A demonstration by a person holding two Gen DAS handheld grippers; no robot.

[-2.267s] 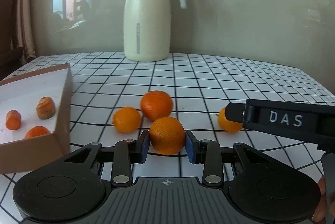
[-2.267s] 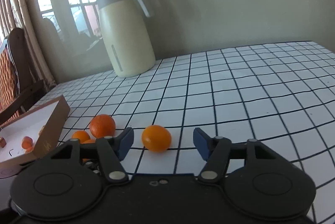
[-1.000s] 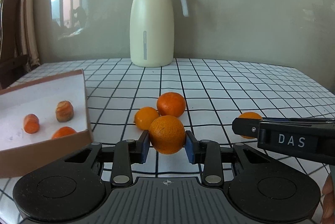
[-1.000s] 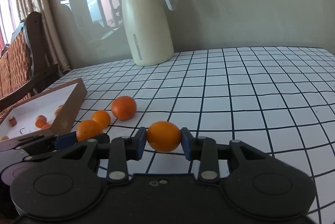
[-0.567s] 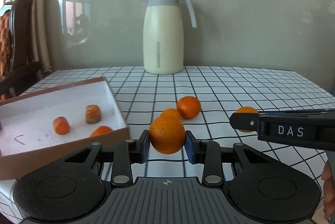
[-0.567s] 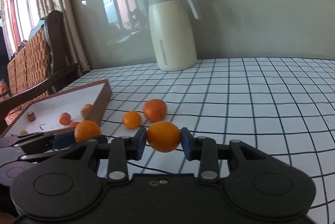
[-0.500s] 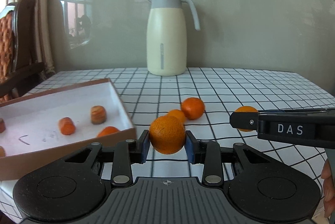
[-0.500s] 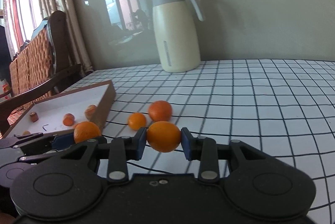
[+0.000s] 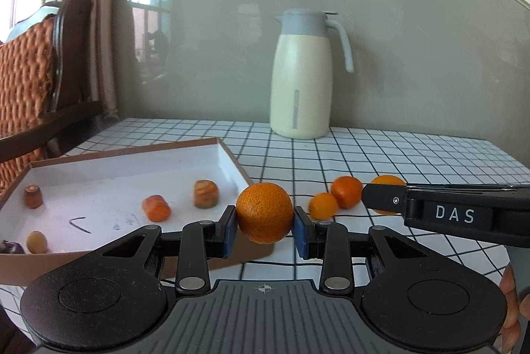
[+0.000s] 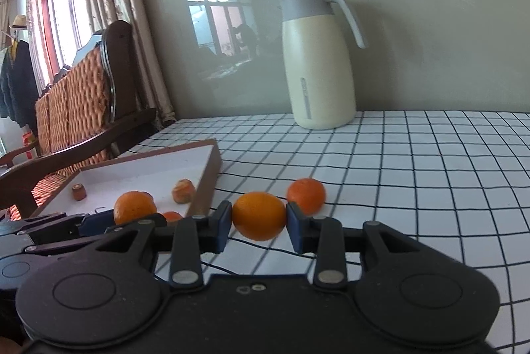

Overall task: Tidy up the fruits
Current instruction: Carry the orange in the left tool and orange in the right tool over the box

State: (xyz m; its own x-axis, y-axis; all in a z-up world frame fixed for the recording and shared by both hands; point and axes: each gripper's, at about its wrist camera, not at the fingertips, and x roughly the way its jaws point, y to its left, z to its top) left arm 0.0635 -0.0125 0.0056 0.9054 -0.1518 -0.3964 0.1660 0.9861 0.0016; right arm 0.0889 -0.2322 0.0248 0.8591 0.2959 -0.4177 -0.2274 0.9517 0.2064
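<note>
My left gripper point(image 9: 265, 229) is shut on a dimpled orange point(image 9: 265, 212), held in the air above the near right corner of a brown cardboard box point(image 9: 132, 152) with a white floor. My right gripper point(image 10: 259, 231) is shut on a smoother orange point(image 10: 259, 215), held above the checked tablecloth just right of the box wall point(image 10: 207, 185). In the left wrist view the right gripper's black body marked DAS comes in from the right. Two loose oranges lie on the cloth, a small one point(image 9: 323, 205) and a larger one point(image 9: 346, 191). The box holds several small orange and brown pieces point(image 9: 205, 193).
A cream thermos jug point(image 9: 303, 75) with a grey lid stands at the back of the table by the wall. A dark wooden chair with a woven orange back point(image 10: 82, 109) stands beyond the table's left edge. The checked cloth point(image 10: 430, 172) stretches to the right.
Both grippers have risen and moved left with their oranges. The box now lies closer and more central, and the loose oranges have shifted right in the views.
</note>
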